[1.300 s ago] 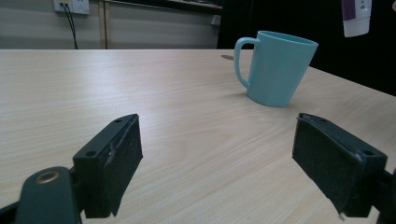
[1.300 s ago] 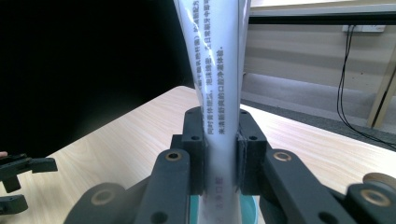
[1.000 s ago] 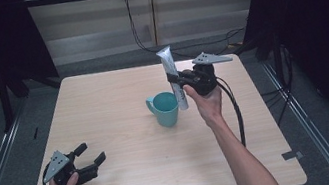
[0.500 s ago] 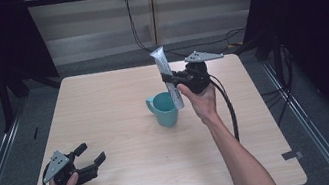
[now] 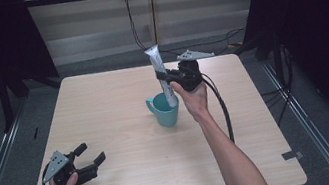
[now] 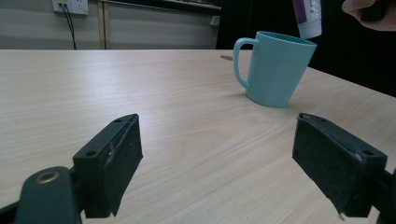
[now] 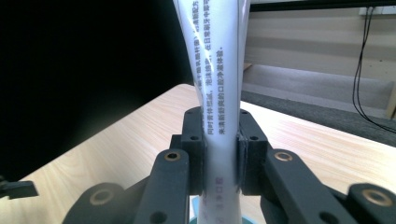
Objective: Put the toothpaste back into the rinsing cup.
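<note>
White tube above the teal mug
Your right gripper (image 5: 166, 75) clamps the white plastic tube (image 5: 159, 72), its lower end at the teal ceramic mug (image 5: 164, 110) rim; your left gripper (image 5: 89, 155) rests apart.

From the right gripper view, the gripper (image 7: 219, 154) has its two black jaws pressed tight against a white tube (image 7: 219, 93), one on each side. The tube stands nearly upright and runs out of the top of the picture, with lines of small dark print down its face and a faint purple mark low down. At the very bottom edge a sliver of teal rim (image 7: 198, 213) shows beneath it. Behind lies the pale wooden table (image 7: 327, 144), then a wall with a dark cable (image 7: 362, 70) hanging down.
</note>
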A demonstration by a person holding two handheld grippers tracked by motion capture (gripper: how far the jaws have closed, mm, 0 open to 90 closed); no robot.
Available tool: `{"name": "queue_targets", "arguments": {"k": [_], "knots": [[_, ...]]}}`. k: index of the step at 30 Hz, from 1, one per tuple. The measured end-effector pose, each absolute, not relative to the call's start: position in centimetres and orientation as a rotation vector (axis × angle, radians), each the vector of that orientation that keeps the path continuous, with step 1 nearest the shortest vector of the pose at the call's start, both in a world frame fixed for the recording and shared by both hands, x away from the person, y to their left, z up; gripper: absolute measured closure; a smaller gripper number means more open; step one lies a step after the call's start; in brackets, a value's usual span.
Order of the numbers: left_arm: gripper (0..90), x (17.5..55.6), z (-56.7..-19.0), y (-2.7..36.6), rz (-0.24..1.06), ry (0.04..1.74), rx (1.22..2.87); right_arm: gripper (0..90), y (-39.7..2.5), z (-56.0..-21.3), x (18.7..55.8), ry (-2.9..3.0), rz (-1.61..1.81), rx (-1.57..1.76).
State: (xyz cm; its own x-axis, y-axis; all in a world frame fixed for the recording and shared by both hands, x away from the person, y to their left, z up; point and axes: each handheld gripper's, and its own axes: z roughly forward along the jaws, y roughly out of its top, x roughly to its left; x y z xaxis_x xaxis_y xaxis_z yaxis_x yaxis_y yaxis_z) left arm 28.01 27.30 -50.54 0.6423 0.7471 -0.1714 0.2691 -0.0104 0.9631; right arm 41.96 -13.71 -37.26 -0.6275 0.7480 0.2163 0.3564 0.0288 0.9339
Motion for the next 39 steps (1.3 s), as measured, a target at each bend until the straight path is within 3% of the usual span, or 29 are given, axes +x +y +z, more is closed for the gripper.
{"name": "queue_targets", "arguments": {"k": [39], "knots": [[15.7,28.1,-50.5,27.3,0.461,0.860,1.584,73.9,-13.9,-40.7,41.7,2.082,1.550,1.166]]}}
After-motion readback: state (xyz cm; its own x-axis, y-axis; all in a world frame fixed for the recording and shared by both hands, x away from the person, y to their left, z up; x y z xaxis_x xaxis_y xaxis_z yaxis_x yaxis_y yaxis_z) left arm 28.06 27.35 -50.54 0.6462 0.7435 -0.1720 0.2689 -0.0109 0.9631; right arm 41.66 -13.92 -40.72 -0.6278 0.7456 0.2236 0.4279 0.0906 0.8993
